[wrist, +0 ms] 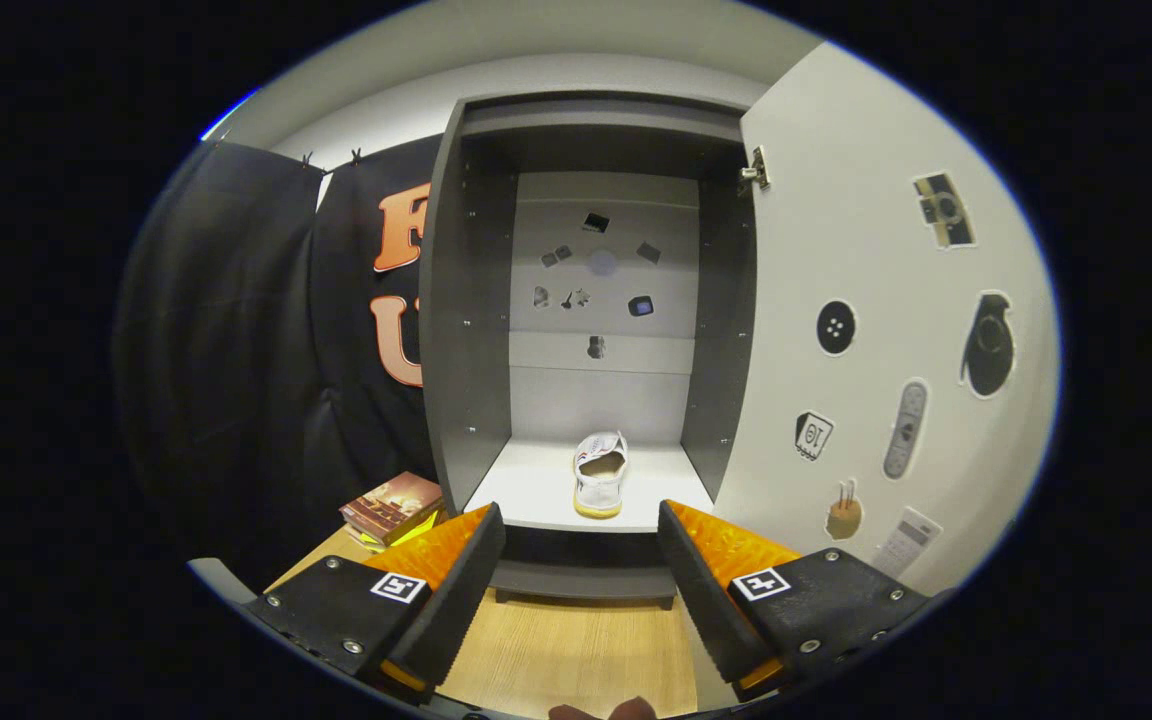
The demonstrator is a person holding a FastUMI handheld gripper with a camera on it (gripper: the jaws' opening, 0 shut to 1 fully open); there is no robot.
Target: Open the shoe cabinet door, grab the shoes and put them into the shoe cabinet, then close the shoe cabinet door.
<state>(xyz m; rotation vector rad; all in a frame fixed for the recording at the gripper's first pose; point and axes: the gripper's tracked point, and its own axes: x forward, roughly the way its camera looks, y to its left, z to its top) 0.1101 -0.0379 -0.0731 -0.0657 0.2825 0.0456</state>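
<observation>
wooden worktop lies under my hand-held gripper, fingers spread apart and holding nothing. just beyond them the shoe sits on the shoe cabinet floor, so stowing looks done. the door stands open; closing remains.

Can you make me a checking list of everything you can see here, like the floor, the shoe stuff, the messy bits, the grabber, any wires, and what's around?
Surface: light wooden floor, bare between the fingers.
Job's things: white sneaker with tan sole stands on the grey shoe cabinet's bottom shelf; white cabinet door with stickers swung open.
Clutter: stack of books on the floor beside the cabinet.
Grippers: gripper open, holding nothing, fingers spread short of the shelf.
Cables: nothing seen.
Surroundings: black cloth wall beside the cabinet.
</observation>
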